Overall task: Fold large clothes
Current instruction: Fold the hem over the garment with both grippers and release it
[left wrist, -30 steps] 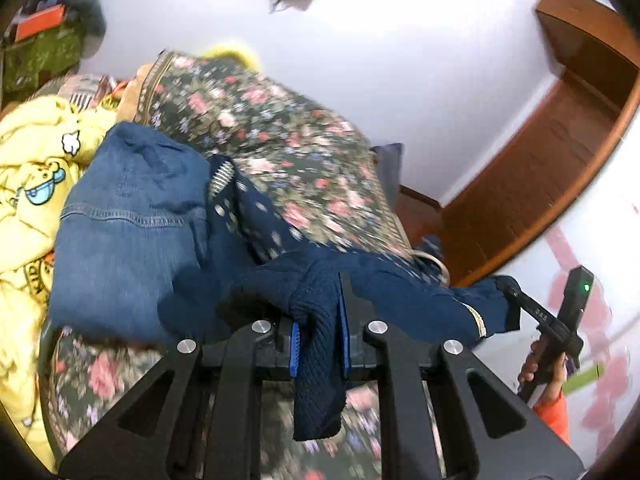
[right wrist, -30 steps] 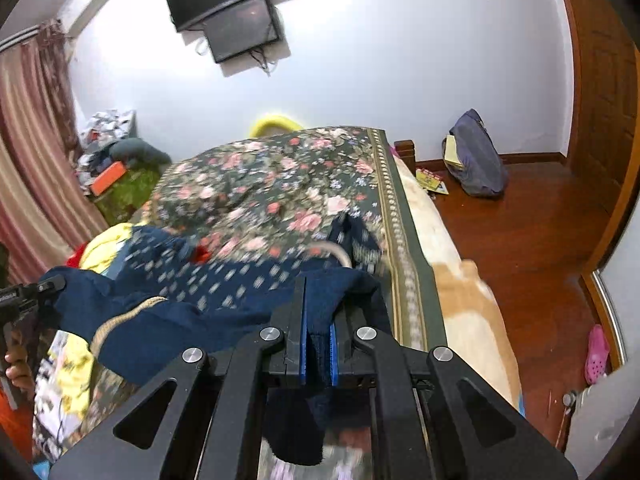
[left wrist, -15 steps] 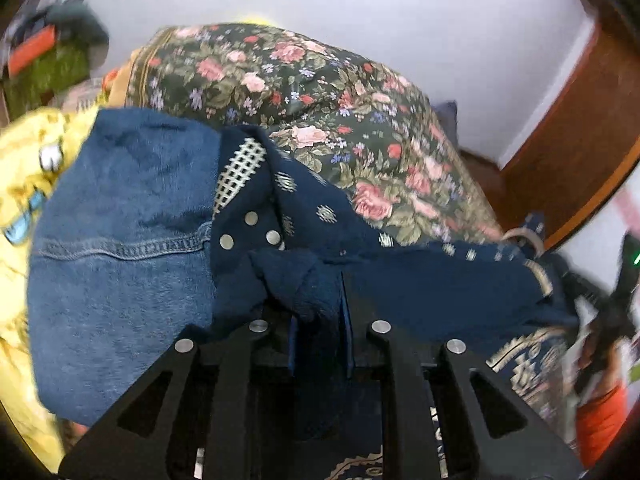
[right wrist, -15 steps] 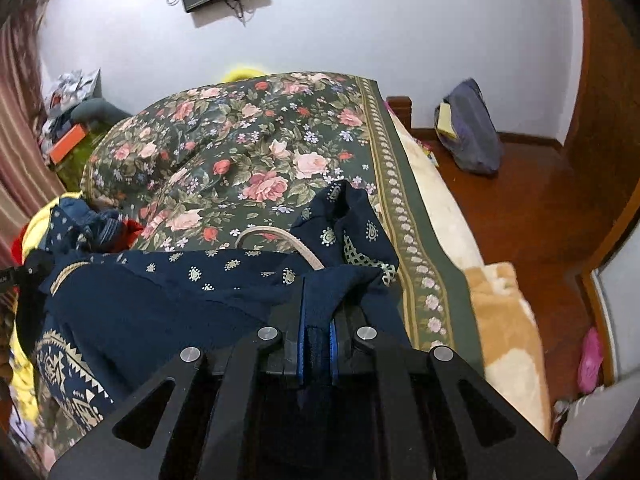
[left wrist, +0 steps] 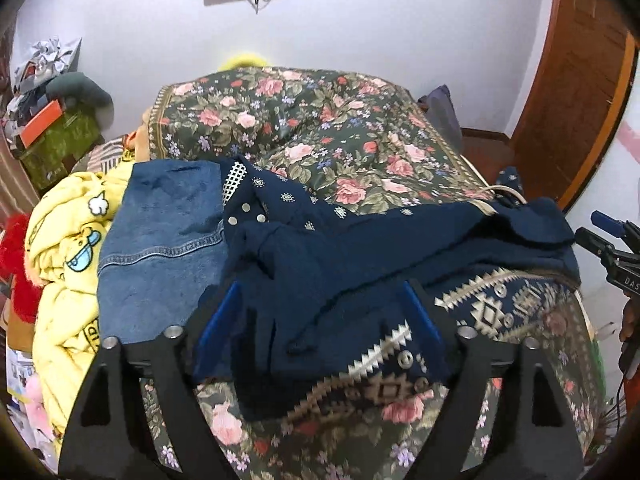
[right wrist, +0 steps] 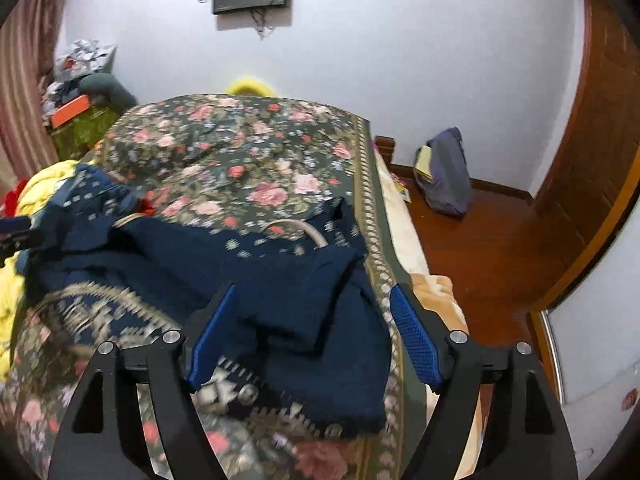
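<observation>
A navy patterned garment lies spread across the near end of the flowered bed. It also shows in the right wrist view. My left gripper is open, its blue pads apart on either side of the garment's left part. My right gripper is open too, with the garment's right part lying loose between its pads. The right gripper also shows at the right edge of the left wrist view.
Folded blue jeans and a yellow cartoon garment lie at the bed's left side. A cluttered green box stands far left. A grey bag leans on the wall on the wooden floor, right of the bed.
Both grippers lowered the navy garment onto the bed and opened, letting it go. The cloth now lies flat between the open pads.
</observation>
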